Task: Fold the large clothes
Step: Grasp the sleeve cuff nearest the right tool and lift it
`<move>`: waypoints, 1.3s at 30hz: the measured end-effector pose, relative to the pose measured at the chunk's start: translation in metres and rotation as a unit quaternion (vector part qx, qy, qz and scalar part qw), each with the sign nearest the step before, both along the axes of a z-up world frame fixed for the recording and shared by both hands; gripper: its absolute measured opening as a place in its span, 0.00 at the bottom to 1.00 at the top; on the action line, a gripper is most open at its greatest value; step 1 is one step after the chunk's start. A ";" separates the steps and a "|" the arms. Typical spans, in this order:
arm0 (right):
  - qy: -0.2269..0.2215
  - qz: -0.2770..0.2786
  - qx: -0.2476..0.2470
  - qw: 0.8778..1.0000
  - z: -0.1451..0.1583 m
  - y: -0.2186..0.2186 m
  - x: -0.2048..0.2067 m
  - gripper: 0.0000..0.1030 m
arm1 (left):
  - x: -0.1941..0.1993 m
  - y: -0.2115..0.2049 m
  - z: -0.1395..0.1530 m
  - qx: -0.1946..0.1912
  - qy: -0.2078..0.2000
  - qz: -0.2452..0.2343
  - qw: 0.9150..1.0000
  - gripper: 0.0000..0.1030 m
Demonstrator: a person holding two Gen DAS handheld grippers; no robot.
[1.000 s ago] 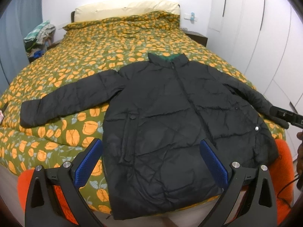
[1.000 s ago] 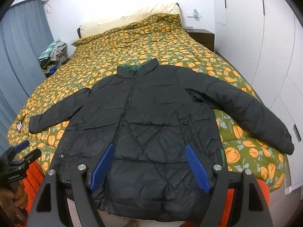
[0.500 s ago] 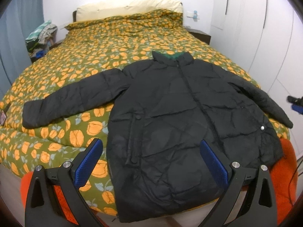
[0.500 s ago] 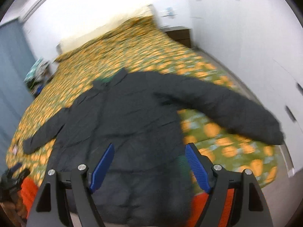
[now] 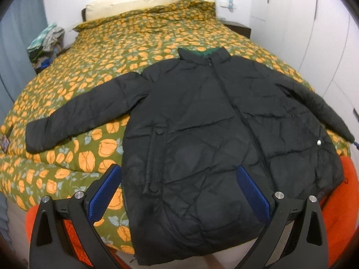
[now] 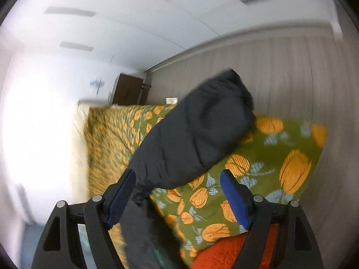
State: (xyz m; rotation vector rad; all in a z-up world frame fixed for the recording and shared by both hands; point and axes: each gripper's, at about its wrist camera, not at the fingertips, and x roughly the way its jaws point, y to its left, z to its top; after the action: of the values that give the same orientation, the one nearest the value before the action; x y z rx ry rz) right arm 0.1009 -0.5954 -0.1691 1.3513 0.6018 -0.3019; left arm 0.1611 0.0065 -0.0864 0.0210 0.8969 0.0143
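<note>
A black quilted jacket [image 5: 213, 134] lies face up on the bed with both sleeves spread out and its hem hanging over the near edge. My left gripper [image 5: 177, 190] hovers open above the hem, with nothing between its blue pads. In the blurred, rolled right wrist view, the jacket's right sleeve [image 6: 195, 132] lies on the bedspread close ahead. My right gripper [image 6: 177, 192] stands open just short of it, near the bed's side edge; the sleeve's lower part shows between its fingers, and the pads do not press on it.
The bed [image 5: 89, 85] wears a green cover with orange flowers and a cream pillow [image 5: 148, 4] at the head. A pile of clothes [image 5: 44, 42] sits at the far left. White wardrobe doors [image 5: 325, 33] line the right side. Orange fabric [image 6: 226, 255] lies under the grippers.
My right gripper has swung from the jacket's hem to the right sleeve and rolled strongly, so its view is tilted and blurred. The left gripper has stayed nearly still. The jacket has not moved.
</note>
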 end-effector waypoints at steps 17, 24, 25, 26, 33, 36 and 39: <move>-0.014 -0.037 -0.099 0.994 -0.007 -0.022 0.071 0.13 | 0.006 -0.003 -0.013 0.017 0.028 0.016 0.999 0.99; -0.174 0.123 -0.183 0.960 0.142 0.094 0.164 0.13 | 0.011 0.007 -0.008 -0.001 0.020 0.030 0.999 0.99; -0.195 0.150 -0.194 0.949 0.163 0.119 0.182 0.13 | 0.011 0.009 -0.006 -0.003 0.016 0.033 0.999 0.99; -0.211 0.178 -0.205 0.939 0.182 0.148 0.201 0.13 | 0.010 0.013 -0.005 -0.007 0.012 0.038 0.999 0.99; -0.250 0.326 -0.235 0.881 0.212 0.336 0.296 0.13 | 0.002 0.050 -0.008 -0.034 0.011 0.090 0.995 0.99; -0.233 0.377 -0.243 0.863 0.182 0.413 0.320 0.13 | -0.001 0.065 -0.012 -0.037 0.012 0.111 0.993 0.99; -0.200 0.428 -0.264 0.841 0.134 0.477 0.325 0.13 | -0.002 0.075 -0.015 -0.036 0.014 0.122 0.992 0.99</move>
State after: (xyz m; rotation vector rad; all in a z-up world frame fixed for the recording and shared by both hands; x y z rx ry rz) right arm 0.4263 -0.1188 -0.0352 0.4864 0.6446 0.5131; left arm 0.1587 0.0816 -0.1011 -0.1573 0.9226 0.2105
